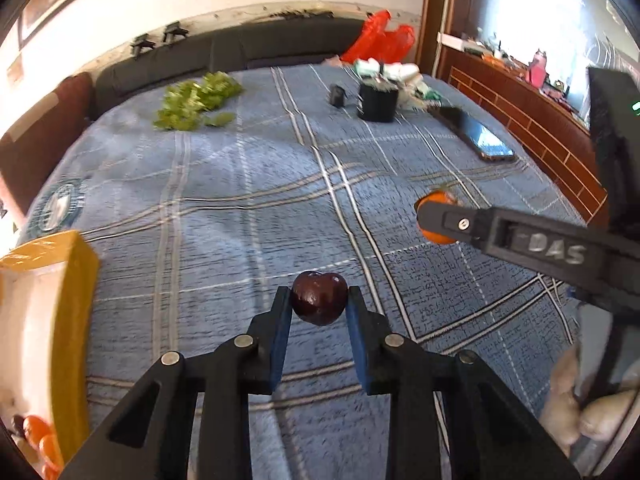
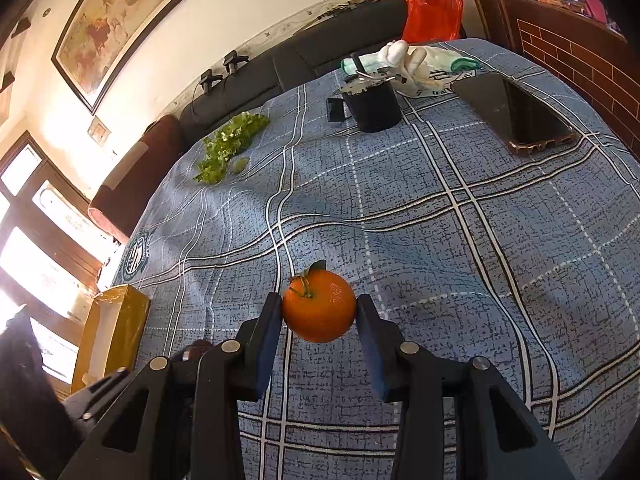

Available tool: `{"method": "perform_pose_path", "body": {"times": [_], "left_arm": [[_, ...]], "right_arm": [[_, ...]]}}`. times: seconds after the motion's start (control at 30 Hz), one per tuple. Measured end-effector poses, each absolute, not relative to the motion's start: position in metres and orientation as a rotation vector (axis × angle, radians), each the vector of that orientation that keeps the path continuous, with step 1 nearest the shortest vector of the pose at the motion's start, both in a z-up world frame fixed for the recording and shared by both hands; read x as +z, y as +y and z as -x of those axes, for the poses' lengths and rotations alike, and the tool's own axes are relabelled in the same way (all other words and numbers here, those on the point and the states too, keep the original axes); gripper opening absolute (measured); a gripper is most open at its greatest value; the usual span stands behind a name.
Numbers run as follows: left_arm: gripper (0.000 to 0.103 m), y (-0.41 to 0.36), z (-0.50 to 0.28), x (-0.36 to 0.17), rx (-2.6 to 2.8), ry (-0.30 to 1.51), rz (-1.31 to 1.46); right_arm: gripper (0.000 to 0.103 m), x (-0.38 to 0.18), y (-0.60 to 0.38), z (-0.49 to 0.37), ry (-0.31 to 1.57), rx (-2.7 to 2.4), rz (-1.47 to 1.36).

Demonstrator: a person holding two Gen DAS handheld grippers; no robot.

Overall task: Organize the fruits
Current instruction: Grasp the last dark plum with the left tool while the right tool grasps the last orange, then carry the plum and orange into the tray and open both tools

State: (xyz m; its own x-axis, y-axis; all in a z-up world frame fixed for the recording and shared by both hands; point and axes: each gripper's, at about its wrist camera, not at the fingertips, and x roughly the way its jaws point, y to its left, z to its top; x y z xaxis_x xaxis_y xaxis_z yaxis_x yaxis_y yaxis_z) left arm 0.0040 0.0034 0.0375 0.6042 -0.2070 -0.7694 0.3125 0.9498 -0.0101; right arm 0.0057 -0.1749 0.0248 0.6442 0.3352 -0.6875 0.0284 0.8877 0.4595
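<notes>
Plaid bedcover mostly bare; left jaws clamp cherry, right jaws clamp orange.

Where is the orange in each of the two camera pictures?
Left wrist view: the orange sits at the right edge of the middle, partly hidden behind the right gripper clamped on it.
Right wrist view: the orange is low in the centre, held between the right gripper pads.
Shared landmark: the black cup on the blue plaid cloth, at the far side.
</notes>
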Motion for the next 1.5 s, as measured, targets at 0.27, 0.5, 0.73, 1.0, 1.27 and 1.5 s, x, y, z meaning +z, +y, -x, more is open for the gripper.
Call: {"method": "perform_pose_path", "body": {"times": [0.27, 0.5, 0.73, 1.0, 1.27, 1.5], "left_arm": [[0.027, 0.050, 0.041, 0.072, -0.219, 0.803, -0.061], [0.027, 0.102, 0.081, 0.090, -0.075, 0.744, -0.007], [0.027, 0.147, 0.114, 0.099, 0.003, 0.731, 0.065], [0.027, 0.172, 0.142, 0.104, 0.021, 0.706, 0.107], [0.027, 0.195, 0.159, 0.105, 0.039, 0.690, 0.145], [0.027, 0.203, 0.162, 0.103, 0.042, 0.696, 0.158]], "right_arm": [[0.041, 0.028, -0.151, 0.001, 0.847, 0.235, -0.393], [0.041, 0.030, -0.135, 0.010, 0.833, 0.264, -0.362], [0.041, 0.025, -0.099, 0.035, 0.880, 0.324, -0.322], [0.042, 0.045, -0.052, 0.083, 0.861, 0.402, -0.260], [0.042, 0.071, -0.008, 0.106, 0.825, 0.460, -0.175], [0.042, 0.079, 0.019, 0.117, 0.805, 0.502, -0.121]]}}
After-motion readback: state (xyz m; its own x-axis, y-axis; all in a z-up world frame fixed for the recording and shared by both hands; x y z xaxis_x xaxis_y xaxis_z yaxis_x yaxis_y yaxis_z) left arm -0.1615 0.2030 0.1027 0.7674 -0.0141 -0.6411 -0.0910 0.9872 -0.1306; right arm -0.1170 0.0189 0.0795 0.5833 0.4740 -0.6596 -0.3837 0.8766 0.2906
